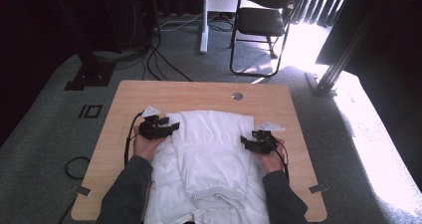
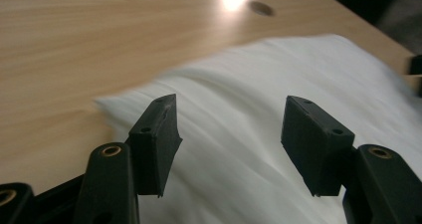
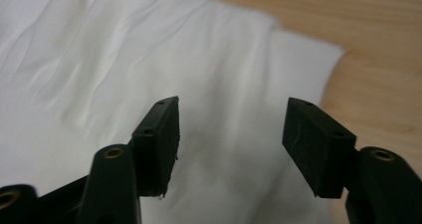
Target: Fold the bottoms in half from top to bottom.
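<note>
**White garment mid-fold, both tongs spread and empty**

Near edge first: the white garment lies in the lower centre of the high view, its gathered elastic hem closest to the person and one layer doubled over the middle. It reaches up to about mid-frame and rests flat on the wooden surface.

Left tongs sit at the garment's upper left corner, right tongs at its right edge. Both are spread, with nothing between the pads. In the left gripper view, the pads hover over cloth with no pinch; the picture is blurred. It is the same in the right gripper view, with the tongs above the fabric near its corner.

Handling, as a judgement: light, thin, fully limp cloth. It will sag and drag, so it needs both tongs lifting together. Not fragile and not slippery, but layers can separate. Best hold is likely the folded far corners or side edges, pinching all layers at once.

Farther up: cable hole in the surface, then a black chair on the carpet.
</note>
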`<action>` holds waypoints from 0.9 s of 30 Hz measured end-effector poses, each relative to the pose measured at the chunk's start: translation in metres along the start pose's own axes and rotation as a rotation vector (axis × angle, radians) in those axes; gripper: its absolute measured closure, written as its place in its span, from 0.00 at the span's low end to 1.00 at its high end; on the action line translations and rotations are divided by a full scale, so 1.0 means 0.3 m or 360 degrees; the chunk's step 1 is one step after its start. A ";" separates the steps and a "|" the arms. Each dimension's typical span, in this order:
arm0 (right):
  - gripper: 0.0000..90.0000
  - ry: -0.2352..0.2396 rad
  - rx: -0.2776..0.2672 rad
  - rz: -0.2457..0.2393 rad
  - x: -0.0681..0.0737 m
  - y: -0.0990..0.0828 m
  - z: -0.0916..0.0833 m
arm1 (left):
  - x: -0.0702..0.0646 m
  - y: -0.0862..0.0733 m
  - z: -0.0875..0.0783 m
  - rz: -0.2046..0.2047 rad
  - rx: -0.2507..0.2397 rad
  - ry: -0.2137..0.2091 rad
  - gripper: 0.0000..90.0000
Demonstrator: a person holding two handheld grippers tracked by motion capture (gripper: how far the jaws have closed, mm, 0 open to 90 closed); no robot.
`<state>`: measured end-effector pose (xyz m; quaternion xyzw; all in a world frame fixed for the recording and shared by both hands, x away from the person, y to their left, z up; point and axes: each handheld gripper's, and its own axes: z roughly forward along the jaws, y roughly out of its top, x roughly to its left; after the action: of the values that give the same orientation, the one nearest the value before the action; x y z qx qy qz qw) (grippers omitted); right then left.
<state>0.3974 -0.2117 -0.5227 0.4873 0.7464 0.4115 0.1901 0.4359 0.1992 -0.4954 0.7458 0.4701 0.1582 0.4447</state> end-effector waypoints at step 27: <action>0.95 -0.0041 0.0235 0.0366 -0.129 0.122 0.267 | 0.145 -0.015 0.183 -0.0210 0.0297 -0.0045 0.92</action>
<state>0.4907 -0.2047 -0.5451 0.5875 0.7114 0.3682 0.1148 0.4914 0.2083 -0.5373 0.7535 0.5246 0.0735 0.3893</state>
